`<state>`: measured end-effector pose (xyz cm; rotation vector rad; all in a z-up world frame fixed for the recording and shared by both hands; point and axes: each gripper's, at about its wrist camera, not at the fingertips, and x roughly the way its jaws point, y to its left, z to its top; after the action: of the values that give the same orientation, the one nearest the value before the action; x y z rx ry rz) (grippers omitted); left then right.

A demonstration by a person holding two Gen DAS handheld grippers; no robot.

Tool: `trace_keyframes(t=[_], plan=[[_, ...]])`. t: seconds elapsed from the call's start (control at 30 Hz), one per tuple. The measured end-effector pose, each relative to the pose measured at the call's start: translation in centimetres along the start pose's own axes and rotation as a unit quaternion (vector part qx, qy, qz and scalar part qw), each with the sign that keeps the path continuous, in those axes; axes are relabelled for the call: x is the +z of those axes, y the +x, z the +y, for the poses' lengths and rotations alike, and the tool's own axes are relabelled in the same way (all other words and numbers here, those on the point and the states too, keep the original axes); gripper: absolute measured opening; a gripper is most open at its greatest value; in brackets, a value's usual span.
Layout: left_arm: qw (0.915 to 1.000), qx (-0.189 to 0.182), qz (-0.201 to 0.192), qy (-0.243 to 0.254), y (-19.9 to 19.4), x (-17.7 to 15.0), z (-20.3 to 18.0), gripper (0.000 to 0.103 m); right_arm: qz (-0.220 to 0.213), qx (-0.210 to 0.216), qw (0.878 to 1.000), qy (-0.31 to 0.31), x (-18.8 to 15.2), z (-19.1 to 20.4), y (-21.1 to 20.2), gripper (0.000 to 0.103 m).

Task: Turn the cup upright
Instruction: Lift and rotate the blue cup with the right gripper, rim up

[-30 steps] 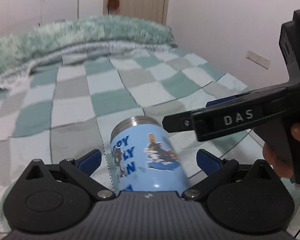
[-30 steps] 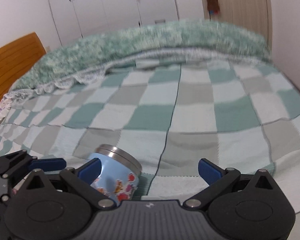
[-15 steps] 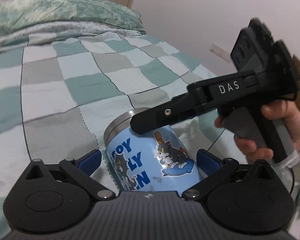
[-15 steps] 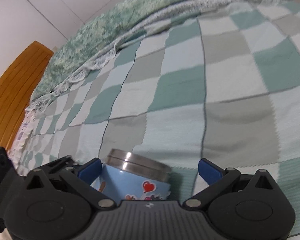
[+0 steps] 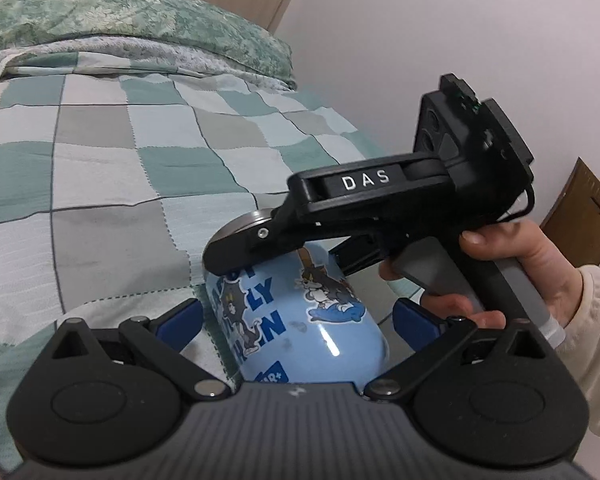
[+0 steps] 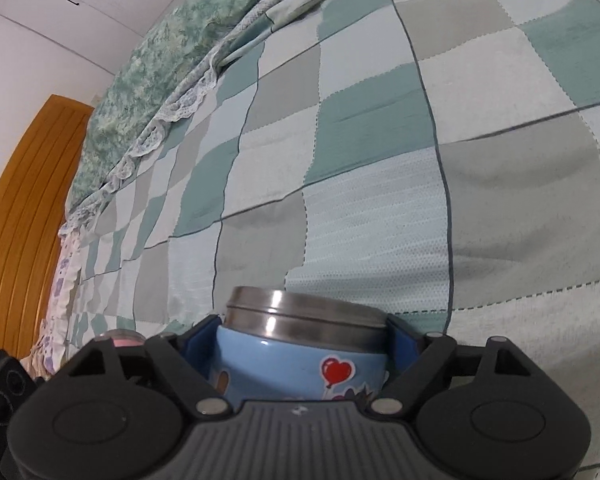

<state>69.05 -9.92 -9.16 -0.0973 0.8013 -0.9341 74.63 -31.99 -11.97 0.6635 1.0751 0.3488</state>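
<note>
A light blue cartoon-printed cup (image 5: 300,316) with a steel rim lies on its side on the checked blanket (image 5: 112,184). My left gripper (image 5: 296,316) is open, its blue pads either side of the cup's body without touching. My right gripper (image 6: 304,336) is shut on the cup (image 6: 296,364) near its steel rim (image 6: 304,314), blue pads pressed against both sides. In the left wrist view the right gripper's black body (image 5: 364,200) reaches over the cup from the right, held by a hand.
The bed's right edge runs close to a white wall (image 5: 440,40). A green quilt (image 5: 132,20) is piled at the bed's far end. A wooden headboard (image 6: 24,216) stands at left in the right wrist view.
My right gripper has moved in over the cup's rim end and closed on it. The left gripper has stayed open around the cup's body.
</note>
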Motion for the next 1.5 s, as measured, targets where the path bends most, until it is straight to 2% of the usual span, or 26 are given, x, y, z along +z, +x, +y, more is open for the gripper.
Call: trace_keyframes(t=[0.07,0.17,0.27,0.33,0.4,0.47,0.6,0.7,0.87,1.0,1.13,1.23,1.37,1.5], plan=[[1.0,0.004,-0.002,-0.007,-0.4,0.0,0.0,0.103,-0.011,-0.004,1.0,-0.012,-0.4,0.5,-0.3,0.084],[0.9998,0.004,-0.001,-0.018,-0.4,0.0,0.0,0.103,-0.054,-0.013,0.997,-0.046,-1.3,1.5,-1.6,0.084],[0.9993,-0.001,-0.029,-0.022,-1.0,-0.1,-0.3,0.103,-0.096,-0.023,0.991,-0.089,-2.2,2.9,-3.1,0.084],[0.9987,0.008,-0.049,-0.009,-1.4,-0.3,-0.9,0.096,-0.113,-0.029,0.987,-0.11,-2.6,3.7,-3.9,0.084],[0.998,0.015,-0.062,0.0,-2.1,-0.4,-1.6,0.08,-0.126,-0.034,0.983,-0.132,-3.1,4.6,-4.7,0.083],[0.9968,0.024,-0.076,-0.004,-3.1,-0.4,-2.2,0.078,-0.139,-0.041,0.978,-0.153,-3.8,5.5,-5.7,0.083],[0.9949,0.039,-0.093,0.005,-6.1,-0.3,-4.3,0.079,-0.17,-0.045,0.965,-0.195,-6.0,8.3,-8.1,0.083],[0.9929,0.058,-0.103,0.004,-8.5,-0.6,-6.3,0.089,-0.193,-0.042,0.954,-0.226,-7.7,10.8,-10.1,0.083],[0.9867,0.085,-0.137,0.026,-13.0,-1.7,-10.3,0.088,-0.212,-0.036,0.94,-0.267,-10.7,15.1,-13.1,0.083],[0.9806,0.082,-0.177,0.021,-17.1,-4.1,-13.1,0.085,-0.237,-0.028,0.923,-0.301,-14.7,18.3,-15.9,0.083],[0.9753,0.082,-0.205,-0.004,-21.0,-8.2,-15.1,0.083,-0.241,-0.008,0.914,-0.326,-18.9,20.1,-17.4,0.083],[0.9735,0.088,-0.209,-0.027,-22.7,-11.4,-15.6,0.08,-0.223,0.014,0.914,-0.338,-21.8,20.6,-17.2,0.083],[0.9705,0.115,-0.207,-0.045,-24.2,-15.5,-16.1,0.079,-0.201,0.026,0.912,-0.357,-25.5,21.0,-15.7,0.083],[0.9687,0.129,-0.203,-0.063,-25.0,-18.6,-15.8,0.079,-0.196,0.025,0.904,-0.379,-29.4,21.3,-14.2,0.083]])
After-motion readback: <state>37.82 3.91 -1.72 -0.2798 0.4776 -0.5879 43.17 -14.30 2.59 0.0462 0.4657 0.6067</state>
